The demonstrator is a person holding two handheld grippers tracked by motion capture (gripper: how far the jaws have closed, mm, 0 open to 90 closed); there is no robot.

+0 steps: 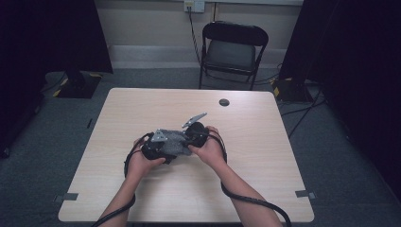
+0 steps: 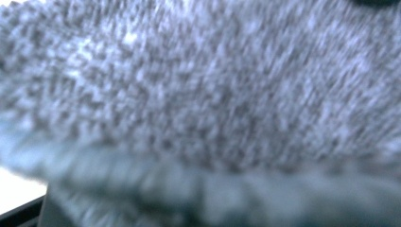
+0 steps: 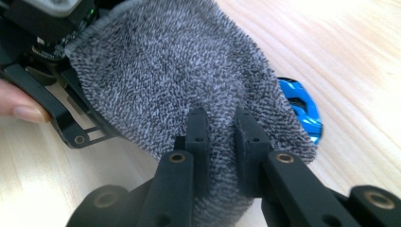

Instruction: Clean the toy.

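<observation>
A grey cloth (image 1: 174, 142) is held up at the middle of the table (image 1: 265, 142), between both claws. The right claw (image 3: 222, 127) is pinched shut on a fold of the cloth. The left claw (image 1: 153, 149) is seen at the cloth's other side, but its grip cannot be told from the blurry close view. A blue thing (image 3: 302, 109) is partly covered at the right of the frame, maybe being wrapped. The job looks about half done.

The high view is dim and bluish, the room's corners falling to black while the pale tabletop (image 1: 265, 156) catches soft overhead light. The left gripper view is a smeared, unfocused blur of grey cloth (image 2: 198, 94). The right gripper view is sharp, its far tabletop glaring white
</observation>
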